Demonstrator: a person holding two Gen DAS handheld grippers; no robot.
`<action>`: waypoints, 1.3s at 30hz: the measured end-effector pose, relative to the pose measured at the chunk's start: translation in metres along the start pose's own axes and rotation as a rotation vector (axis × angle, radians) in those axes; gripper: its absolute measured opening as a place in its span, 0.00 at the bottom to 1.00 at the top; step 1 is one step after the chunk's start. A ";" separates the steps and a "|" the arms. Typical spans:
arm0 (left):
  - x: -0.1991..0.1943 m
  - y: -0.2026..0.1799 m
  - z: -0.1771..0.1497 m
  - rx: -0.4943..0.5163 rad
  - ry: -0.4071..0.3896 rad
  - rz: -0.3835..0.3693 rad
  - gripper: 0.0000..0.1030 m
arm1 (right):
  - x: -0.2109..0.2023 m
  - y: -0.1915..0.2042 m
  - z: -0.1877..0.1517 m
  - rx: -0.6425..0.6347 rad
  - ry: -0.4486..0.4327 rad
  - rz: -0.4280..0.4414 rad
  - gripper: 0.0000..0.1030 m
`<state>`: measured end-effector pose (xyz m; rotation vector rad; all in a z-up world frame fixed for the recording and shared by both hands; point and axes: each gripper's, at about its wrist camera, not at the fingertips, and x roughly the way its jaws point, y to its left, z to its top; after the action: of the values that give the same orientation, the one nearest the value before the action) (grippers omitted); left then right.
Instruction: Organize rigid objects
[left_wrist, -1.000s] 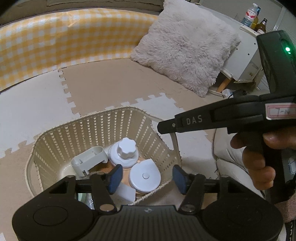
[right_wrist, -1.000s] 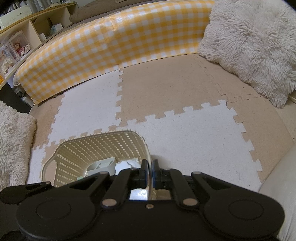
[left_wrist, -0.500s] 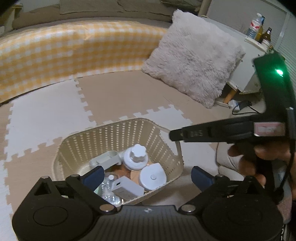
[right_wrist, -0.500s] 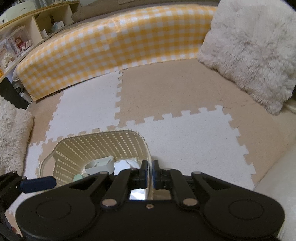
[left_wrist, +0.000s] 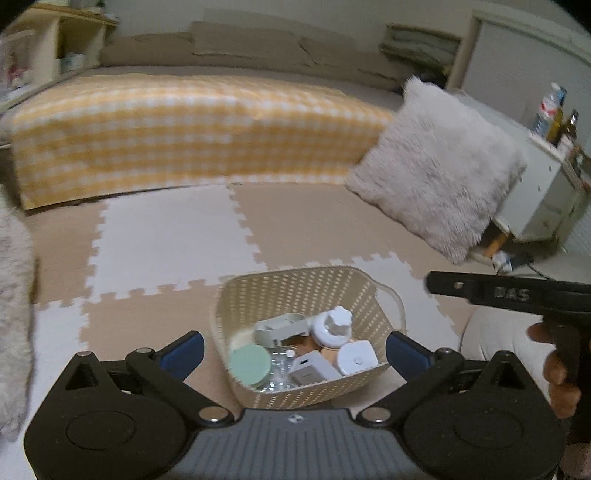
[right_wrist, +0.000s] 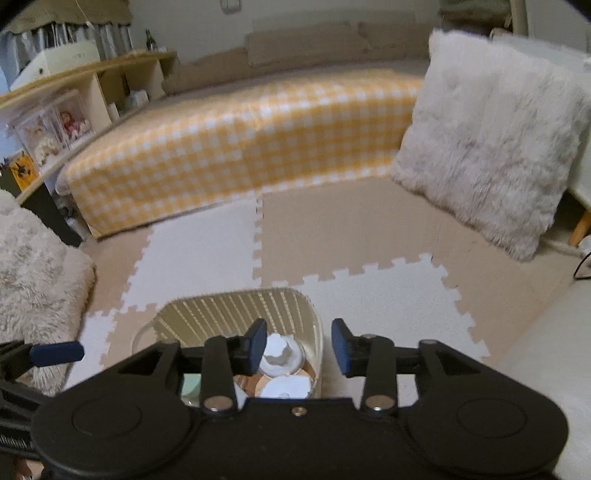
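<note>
Moved: both grippers have lifted off the basket since a second ago.
Basket: on the foam floor mat, holding a green lid and white items.
Left gripper: fingers wide apart, empty.
Right gripper: fingers opening, nothing clamped.

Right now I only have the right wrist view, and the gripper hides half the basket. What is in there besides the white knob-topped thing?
Observer: In the left wrist view, a grey square charger lies near the front wall of the basket.
Operator: Anything beside it?
Observer: A round green lid sits in the front-left corner.
Operator: Is the left gripper carrying anything?
Observer: No. The left gripper has its jaws opening, with nothing held between them.
</note>
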<state>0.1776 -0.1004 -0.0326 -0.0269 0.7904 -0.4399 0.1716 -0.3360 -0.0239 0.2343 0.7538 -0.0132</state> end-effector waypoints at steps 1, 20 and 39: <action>-0.006 0.002 -0.002 -0.003 -0.011 0.013 1.00 | -0.007 0.001 0.000 0.002 -0.018 -0.001 0.46; -0.097 0.018 -0.038 -0.007 -0.204 0.238 1.00 | -0.105 0.033 -0.046 -0.094 -0.143 -0.041 0.85; -0.120 0.011 -0.067 0.053 -0.210 0.258 1.00 | -0.123 0.054 -0.086 -0.163 -0.207 -0.137 1.00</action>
<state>0.0610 -0.0345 -0.0006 0.0767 0.5654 -0.2089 0.0284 -0.2735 0.0102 0.0252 0.5601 -0.1040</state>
